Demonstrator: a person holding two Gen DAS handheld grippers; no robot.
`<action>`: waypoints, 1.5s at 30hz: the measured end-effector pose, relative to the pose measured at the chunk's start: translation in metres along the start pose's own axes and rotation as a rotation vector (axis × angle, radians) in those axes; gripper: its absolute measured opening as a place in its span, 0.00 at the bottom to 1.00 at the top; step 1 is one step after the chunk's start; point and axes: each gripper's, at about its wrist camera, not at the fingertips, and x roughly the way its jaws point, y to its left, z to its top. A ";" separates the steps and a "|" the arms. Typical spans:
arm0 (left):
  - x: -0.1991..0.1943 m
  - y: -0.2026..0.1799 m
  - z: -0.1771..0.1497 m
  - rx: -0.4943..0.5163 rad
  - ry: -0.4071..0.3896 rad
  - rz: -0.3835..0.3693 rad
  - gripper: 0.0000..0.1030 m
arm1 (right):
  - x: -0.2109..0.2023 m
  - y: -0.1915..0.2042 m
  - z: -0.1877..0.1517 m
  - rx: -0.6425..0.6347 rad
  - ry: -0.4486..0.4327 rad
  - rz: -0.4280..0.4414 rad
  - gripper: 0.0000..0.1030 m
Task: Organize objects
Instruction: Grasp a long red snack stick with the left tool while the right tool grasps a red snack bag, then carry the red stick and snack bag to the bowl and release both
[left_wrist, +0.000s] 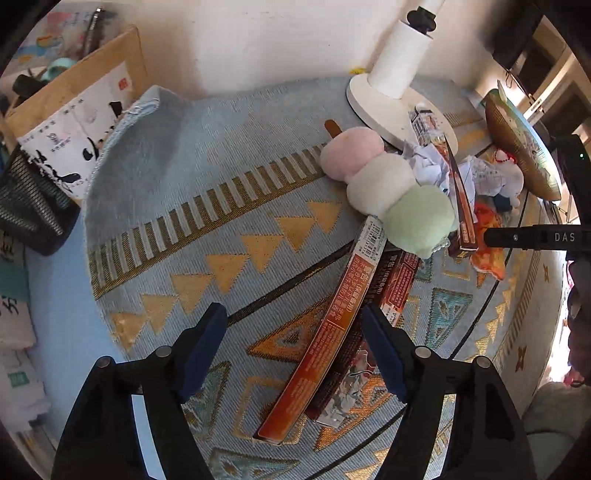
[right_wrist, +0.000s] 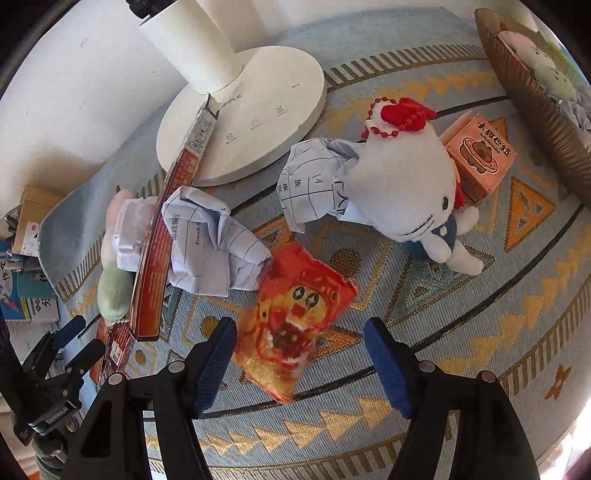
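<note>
Almost nothing is sorted yet; both grippers are spread and hold nothing.

Near the white lamp base (right_wrist: 255, 122) lie crumpled papers (right_wrist: 214, 243), long red boxes (left_wrist: 321, 339), a dango plush (left_wrist: 388, 184), a shark plush (right_wrist: 402, 192), an orange snack bag (right_wrist: 295, 314) and a small pink box (right_wrist: 480, 155). The left gripper (left_wrist: 295, 347) hovers over the boxes, the right gripper (right_wrist: 301, 358) over the bag, and I judge the woven basket (right_wrist: 532, 110) to be the likely goal.

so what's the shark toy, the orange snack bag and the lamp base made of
Shark toy: soft plush fabric, fuzzy and matte. Snack bag: thin crinkled plastic film, glossy print, probably foil-lined. Lamp base: smooth, hard white plastic by the look, with printed touch icons.
</note>
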 end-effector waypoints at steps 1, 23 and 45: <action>0.002 0.000 0.001 0.006 0.008 -0.023 0.70 | 0.001 -0.001 0.000 0.009 -0.002 -0.005 0.69; -0.032 -0.040 -0.048 -0.199 -0.082 0.010 0.14 | -0.024 0.007 -0.048 -0.227 -0.070 -0.134 0.34; -0.064 -0.156 -0.068 -0.198 -0.162 -0.166 0.14 | -0.039 -0.089 -0.097 -0.346 0.001 -0.056 0.47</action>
